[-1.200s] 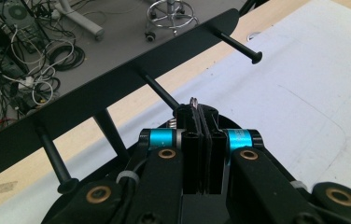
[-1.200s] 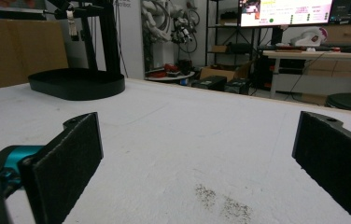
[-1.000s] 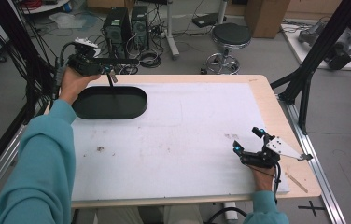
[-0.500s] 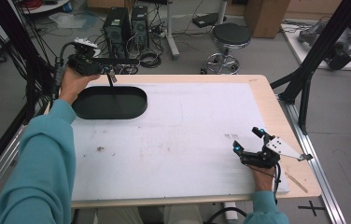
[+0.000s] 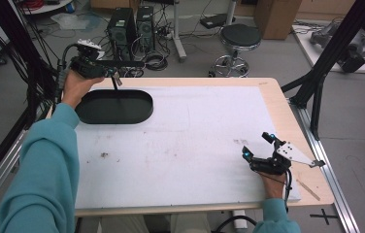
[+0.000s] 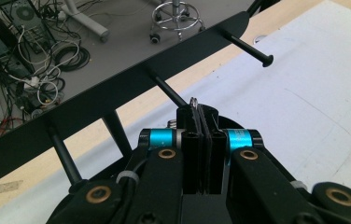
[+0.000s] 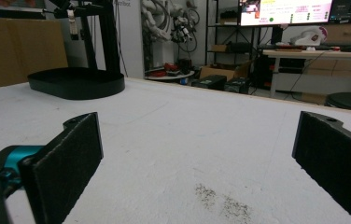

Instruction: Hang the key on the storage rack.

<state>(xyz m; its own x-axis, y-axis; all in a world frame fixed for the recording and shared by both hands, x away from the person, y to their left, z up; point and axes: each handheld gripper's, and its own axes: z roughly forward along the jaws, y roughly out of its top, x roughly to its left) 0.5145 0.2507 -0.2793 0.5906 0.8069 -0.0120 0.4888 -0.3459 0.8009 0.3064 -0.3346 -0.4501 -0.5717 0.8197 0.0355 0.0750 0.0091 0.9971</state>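
Our left gripper [image 5: 114, 74] is raised at the far left corner of the table [image 5: 277, 104], its jaws pressed together on a small metal ring [image 6: 193, 103]; in the left gripper view the ring's wire edge peeks out at the jaw tips. Just beyond those tips runs the black crossbar [image 6: 117, 88] of a stand, with four pegs that we can count jutting toward us; the peg [image 6: 171, 93] straight ahead passes right behind the ring, and we cannot tell whether the ring is threaded on it. Below our left gripper sits the stand's oval black base tray [image 5: 115, 107], with a thin post [image 5: 118, 87] rising from it to the bar.

Our right gripper [image 5: 258, 148] rests low near the front right corner, well apart from the stand, its jaws spread wide with nothing between them. In the right gripper view the white mat [image 7: 178, 135] stretches out between its two pads [image 7: 66, 158], with a dark smudge [image 7: 222, 200] just ahead, and the tray lies far off to the upper left.

Most of the ring is hidden by the jaws, and the top of the stand is cut off in the right gripper view. Beyond the table we see one stool [image 5: 240, 39] and two computer towers [image 5: 132, 26] on the floor.
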